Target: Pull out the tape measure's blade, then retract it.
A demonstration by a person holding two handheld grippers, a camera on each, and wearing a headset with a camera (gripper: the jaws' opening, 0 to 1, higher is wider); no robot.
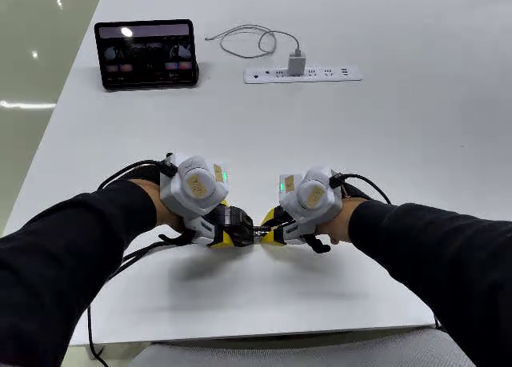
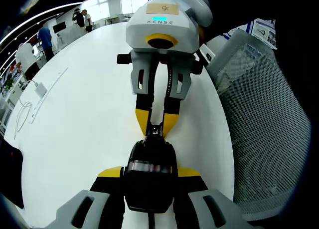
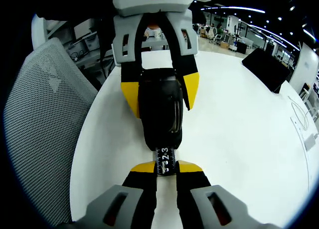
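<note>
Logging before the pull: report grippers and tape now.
Left gripper shut on tape measure. Right gripper shut on blade, a short length out. Tablet and power strip far back, nothing blocking.

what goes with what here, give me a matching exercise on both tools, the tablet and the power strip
1 left tool
2 right tool
3 tablet
4 power strip

a carries a white charger
b shut on the blade
c shut on the tape measure case
d far left of the table, screen lit

Pairs: 1-c, 2-b, 3-d, 4-a
</note>
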